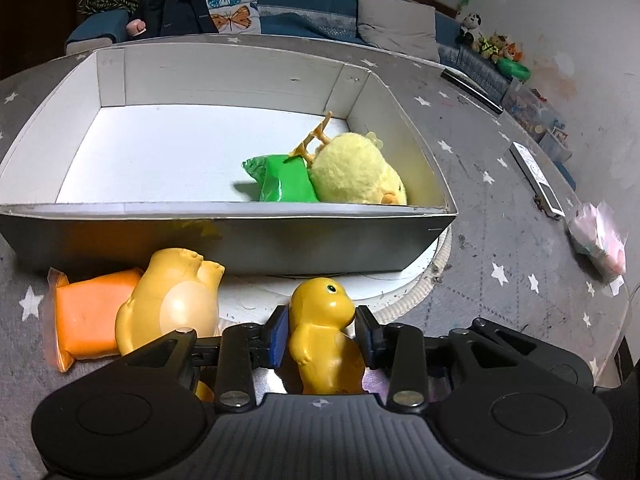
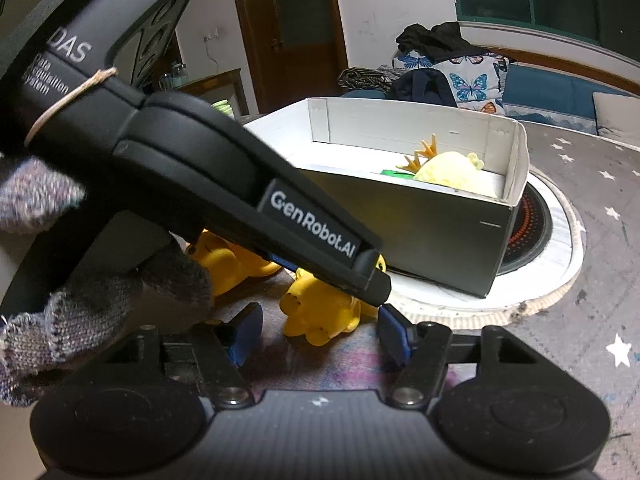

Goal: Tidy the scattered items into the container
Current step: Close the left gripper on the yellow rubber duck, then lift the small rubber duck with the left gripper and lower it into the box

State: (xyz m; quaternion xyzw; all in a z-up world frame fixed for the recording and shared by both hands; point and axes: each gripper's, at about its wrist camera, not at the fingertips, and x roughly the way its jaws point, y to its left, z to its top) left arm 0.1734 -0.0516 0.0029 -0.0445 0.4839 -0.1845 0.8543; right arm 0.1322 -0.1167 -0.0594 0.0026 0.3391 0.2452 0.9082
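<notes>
Left tool (image 1: 322,330) closing on yellow duck figure (image 1: 322,336), just short of the white box (image 1: 240,216).

Pads flanking the duck, contact uncertain; right tool (image 2: 320,330) gaping wide, empty. Likely slip: smooth rounded body squirting out during lift, or clipping the box wall ahead. Star-print grey surface (image 1: 500,208), sofa beyond.

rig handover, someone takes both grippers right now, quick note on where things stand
Left gripper: pads on both sides of the small yellow toy, which lies on the mat in front of the box; grip looks closed or nearly so.
Right gripper: open, empty, hanging just behind the same toy.
Done: plush chick and green pack are in the box.
Left: small yellow toy, the bigger yellow toy and the orange pack beside it, all outside the near wall.
</notes>
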